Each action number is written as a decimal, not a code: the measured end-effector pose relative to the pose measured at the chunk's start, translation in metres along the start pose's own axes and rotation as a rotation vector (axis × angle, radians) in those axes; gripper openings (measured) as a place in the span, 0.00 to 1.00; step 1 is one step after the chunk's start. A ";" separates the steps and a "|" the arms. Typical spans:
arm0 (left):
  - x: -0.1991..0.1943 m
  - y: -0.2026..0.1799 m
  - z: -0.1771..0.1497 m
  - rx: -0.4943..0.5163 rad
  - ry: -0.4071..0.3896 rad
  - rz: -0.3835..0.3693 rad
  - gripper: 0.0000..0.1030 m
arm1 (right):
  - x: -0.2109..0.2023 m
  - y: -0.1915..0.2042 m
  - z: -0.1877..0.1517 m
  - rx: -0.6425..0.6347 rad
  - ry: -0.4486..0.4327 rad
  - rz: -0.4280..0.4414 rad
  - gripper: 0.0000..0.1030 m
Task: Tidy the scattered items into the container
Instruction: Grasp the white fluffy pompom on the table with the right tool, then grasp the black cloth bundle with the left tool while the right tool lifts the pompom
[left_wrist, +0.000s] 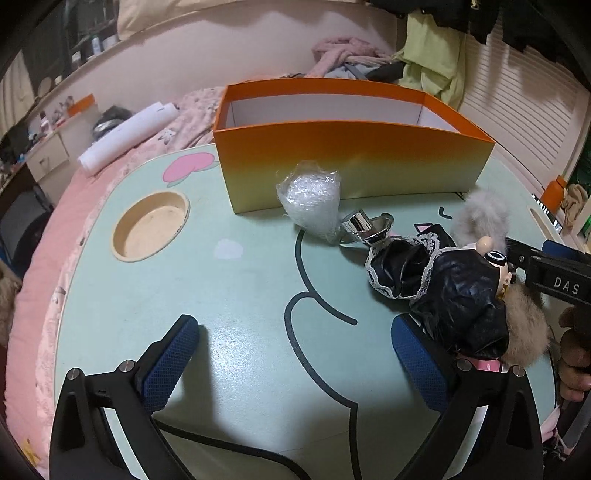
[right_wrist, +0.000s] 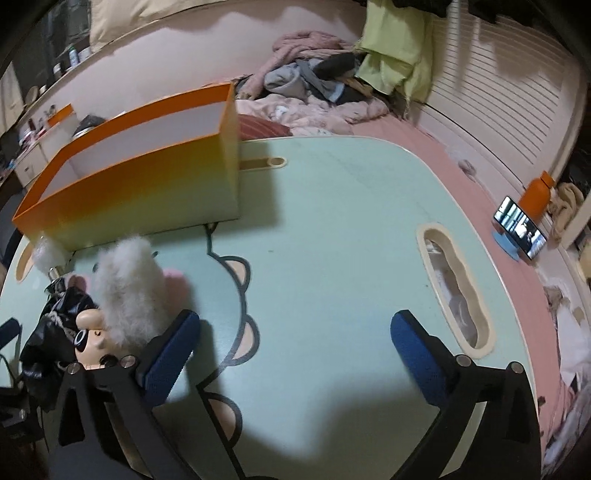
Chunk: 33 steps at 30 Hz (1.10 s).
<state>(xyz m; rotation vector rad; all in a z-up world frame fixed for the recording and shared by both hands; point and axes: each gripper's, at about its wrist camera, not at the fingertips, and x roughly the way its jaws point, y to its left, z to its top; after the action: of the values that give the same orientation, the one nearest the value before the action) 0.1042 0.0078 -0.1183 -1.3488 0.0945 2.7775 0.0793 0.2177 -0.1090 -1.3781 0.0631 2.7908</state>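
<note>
**Both grippers empty, doll waiting by the box**

Left wrist view: my left gripper (left_wrist: 295, 354) is spread wide, holding nothing. The orange box (left_wrist: 351, 166) sits at 12 o'clock, nothing visible inside; bubble-wrap bundle (left_wrist: 310, 203) and chrome fitting (left_wrist: 365, 227) lie just before it, the black-dressed doll (left_wrist: 443, 291) at 3. "DAS" reads on the other tool.

Right wrist view: my right gripper (right_wrist: 295, 350) is apart, empty. I'd swing toward 9, straddle the doll's body, not its fluffy hair (right_wrist: 127, 291).

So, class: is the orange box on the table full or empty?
Apparently empty: the orange box shows only bare white inner walls in both views; its floor is hidden.
</note>
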 end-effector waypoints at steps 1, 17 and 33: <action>0.000 0.000 0.000 -0.001 0.000 -0.001 1.00 | 0.000 -0.001 0.000 0.004 0.000 -0.002 1.00; -0.002 -0.003 0.001 -0.003 0.000 -0.005 1.00 | -0.015 0.051 0.026 -0.027 0.010 0.392 0.51; -0.041 0.029 0.014 -0.181 -0.135 -0.149 1.00 | -0.030 0.017 0.031 0.077 -0.101 0.406 0.23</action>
<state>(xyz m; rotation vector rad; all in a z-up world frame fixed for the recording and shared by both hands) 0.1165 -0.0212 -0.0764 -1.1426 -0.2580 2.7947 0.0727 0.2021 -0.0660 -1.3324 0.4965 3.1326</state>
